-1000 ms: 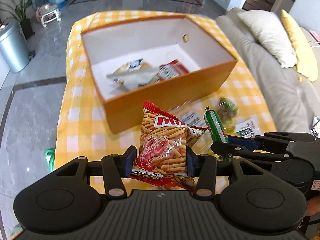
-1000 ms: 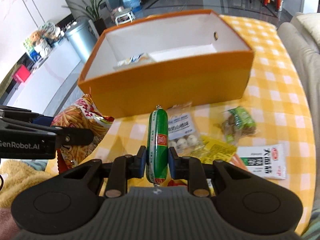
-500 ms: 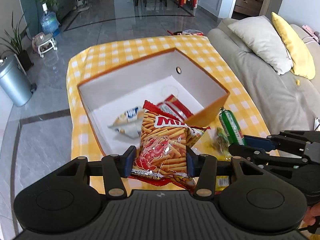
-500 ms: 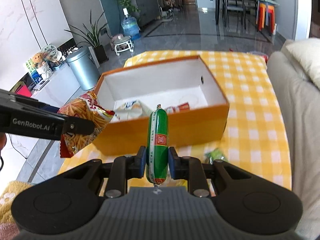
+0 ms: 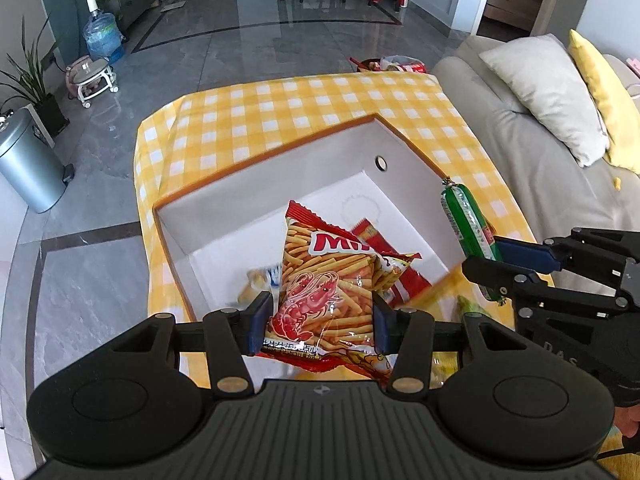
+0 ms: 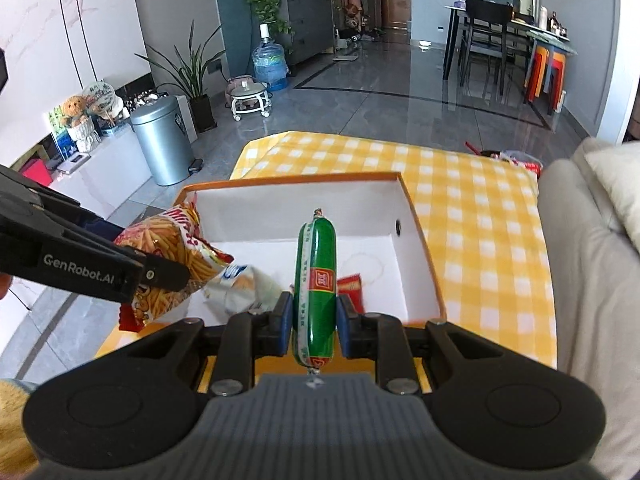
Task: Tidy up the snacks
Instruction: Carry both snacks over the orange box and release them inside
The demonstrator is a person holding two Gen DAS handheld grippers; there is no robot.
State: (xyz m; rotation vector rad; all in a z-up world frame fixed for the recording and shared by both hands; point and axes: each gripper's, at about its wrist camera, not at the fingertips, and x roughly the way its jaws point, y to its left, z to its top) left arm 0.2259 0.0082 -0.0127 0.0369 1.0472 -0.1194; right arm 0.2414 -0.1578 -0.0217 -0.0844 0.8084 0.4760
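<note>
Hanging over the orange box [image 5: 276,152], the left gripper [image 5: 318,322] clamps a bag of shrimp sticks [image 5: 332,292], while the right gripper [image 6: 314,318] pinches a green sausage [image 6: 316,284] upright above the box's near wall. Inside lie a red packet [image 6: 350,286] and a pale one [image 6: 244,280]. The box sits on the yellow-checked tabletop [image 6: 480,216].

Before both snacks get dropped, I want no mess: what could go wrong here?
The left claw grips the shrimp-stick bag only near its bottom edge, so it may slip early. The right claw holds the green sausage near the orange box's front wall; released short, it could roll outside.
</note>
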